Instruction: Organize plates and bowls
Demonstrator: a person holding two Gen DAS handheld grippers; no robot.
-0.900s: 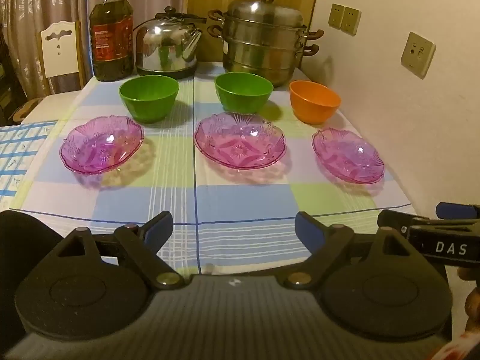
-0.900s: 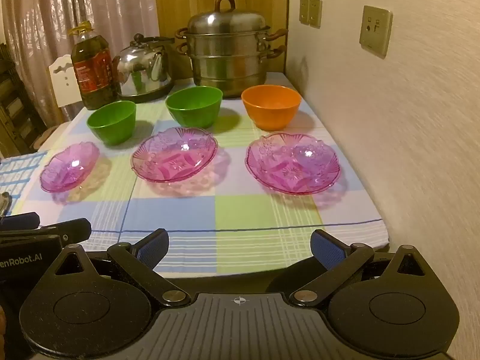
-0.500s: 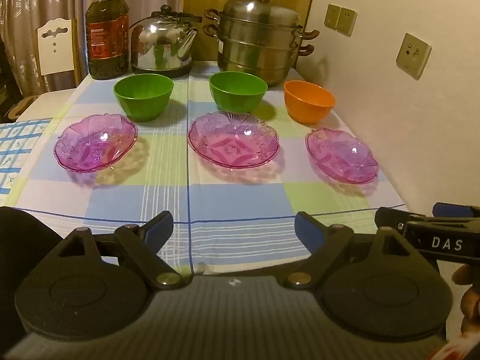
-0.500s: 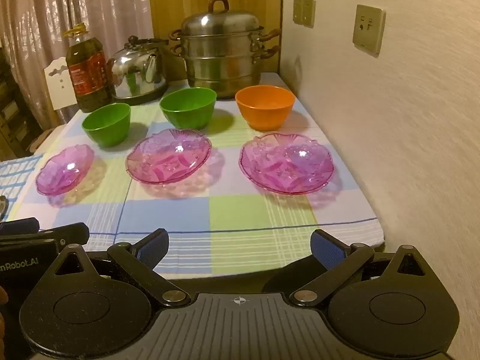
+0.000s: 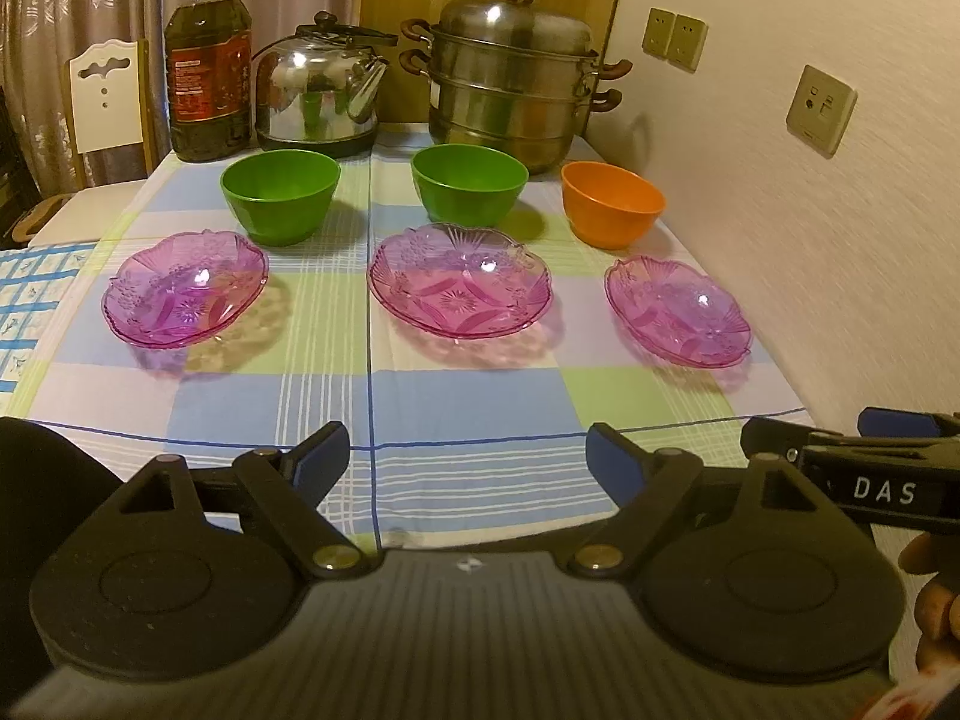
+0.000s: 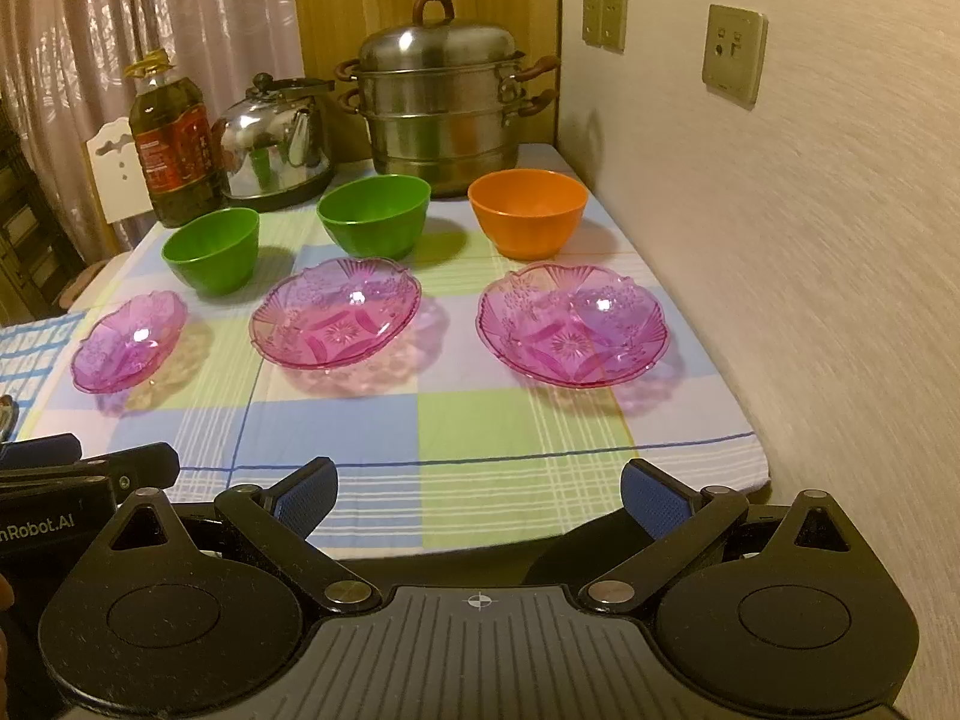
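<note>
Three purple glass plates lie in a row on the checked tablecloth: left (image 5: 183,288), middle (image 5: 459,279), right (image 5: 678,311). Behind them stand two green bowls (image 5: 279,195) (image 5: 469,183) and an orange bowl (image 5: 612,203). The right wrist view shows the same plates (image 6: 129,341) (image 6: 336,312) (image 6: 573,324) and bowls (image 6: 211,249) (image 6: 373,215) (image 6: 527,211). My left gripper (image 5: 465,456) is open and empty at the table's near edge. My right gripper (image 6: 477,495) is open and empty beside it, at the near right corner.
At the back stand an oil bottle (image 5: 207,63), a steel kettle (image 5: 315,96) and a stacked steel steamer pot (image 5: 510,72). A wall (image 5: 810,210) runs close along the table's right side. A white chair (image 5: 105,96) stands at the far left.
Both grippers have drifted slightly, so the table scene sits a little lower and nearer in view. Nothing on the table has moved. Both grippers stay open.
</note>
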